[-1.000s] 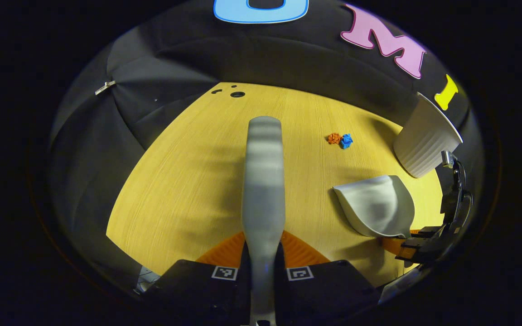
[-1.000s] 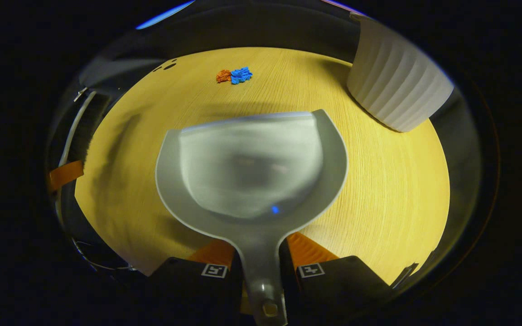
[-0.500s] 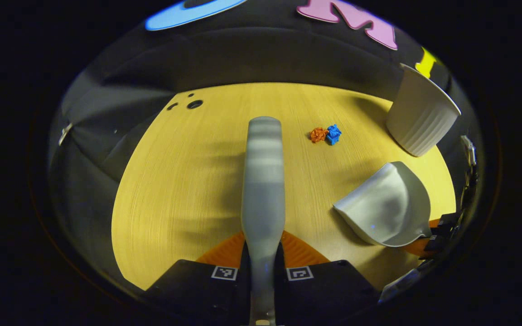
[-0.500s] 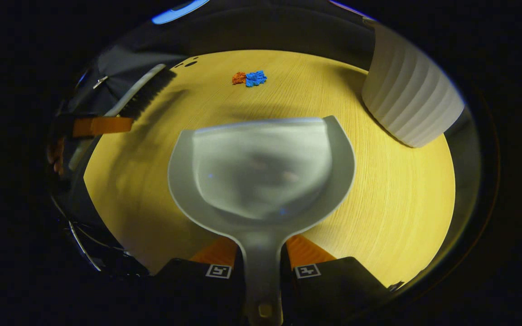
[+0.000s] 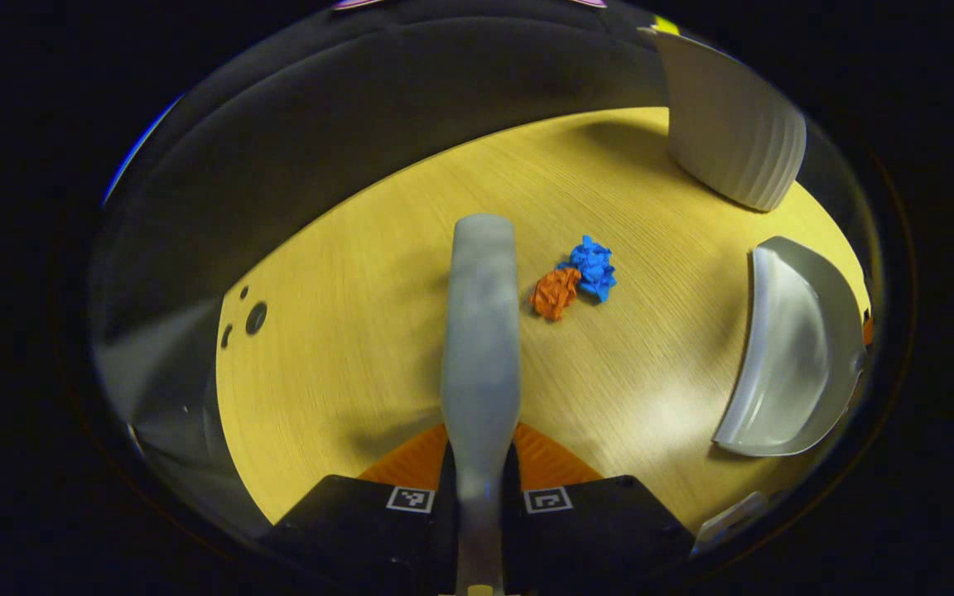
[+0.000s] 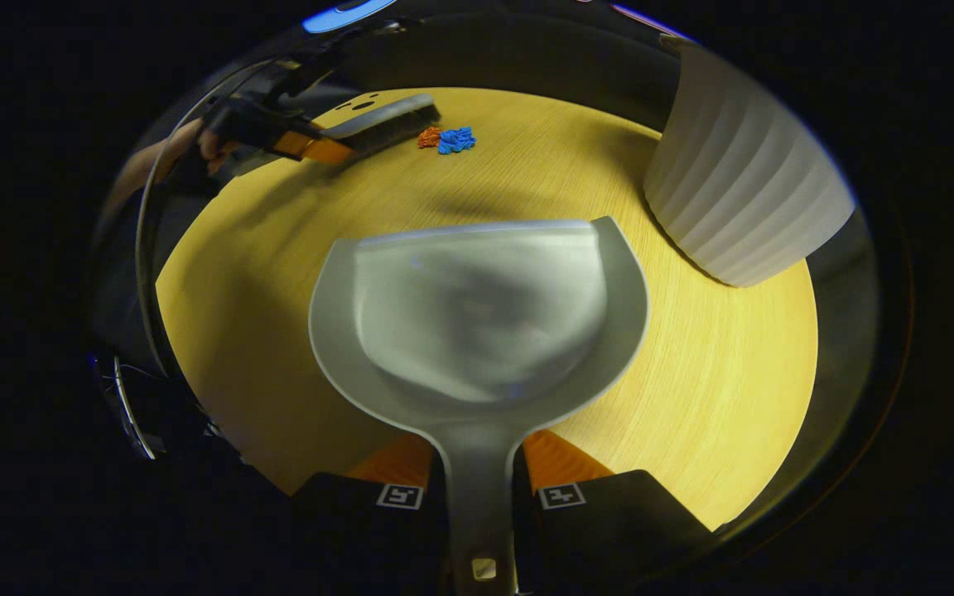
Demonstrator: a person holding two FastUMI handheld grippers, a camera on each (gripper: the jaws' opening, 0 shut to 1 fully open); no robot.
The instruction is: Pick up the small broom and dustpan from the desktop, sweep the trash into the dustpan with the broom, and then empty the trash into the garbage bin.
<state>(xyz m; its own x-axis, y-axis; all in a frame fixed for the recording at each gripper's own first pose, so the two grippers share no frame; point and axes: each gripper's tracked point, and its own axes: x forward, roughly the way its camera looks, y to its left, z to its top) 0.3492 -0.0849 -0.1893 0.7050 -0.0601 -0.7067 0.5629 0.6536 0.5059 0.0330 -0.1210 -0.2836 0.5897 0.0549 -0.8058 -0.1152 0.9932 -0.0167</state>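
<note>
My left gripper [image 5: 481,463] is shut on the grey broom [image 5: 482,331], whose back runs straight ahead from my fingers. Just right of its tip lie an orange paper wad [image 5: 554,292] and a blue paper wad [image 5: 593,267], touching each other. My right gripper [image 6: 477,472] is shut on the handle of the grey dustpan [image 6: 477,314], whose open mouth faces the wads. In the right gripper view the broom [image 6: 386,112] hangs at the far left with its bristles beside the orange wad [image 6: 429,136] and the blue wad [image 6: 456,139]. The dustpan [image 5: 787,348] also shows at the right of the left gripper view.
A white ribbed garbage bin [image 6: 742,199] stands at the table's far right; it is the bin [image 5: 729,132] at the upper right of the left gripper view. The wooden table [image 5: 344,331] has small round holes [image 5: 255,317] near its left corner. A hand [image 6: 212,145] holds the left gripper.
The left gripper has swung the broom forward and rightwards, up to the paper wads. The dustpan has stayed almost where it was, shifting only slightly.
</note>
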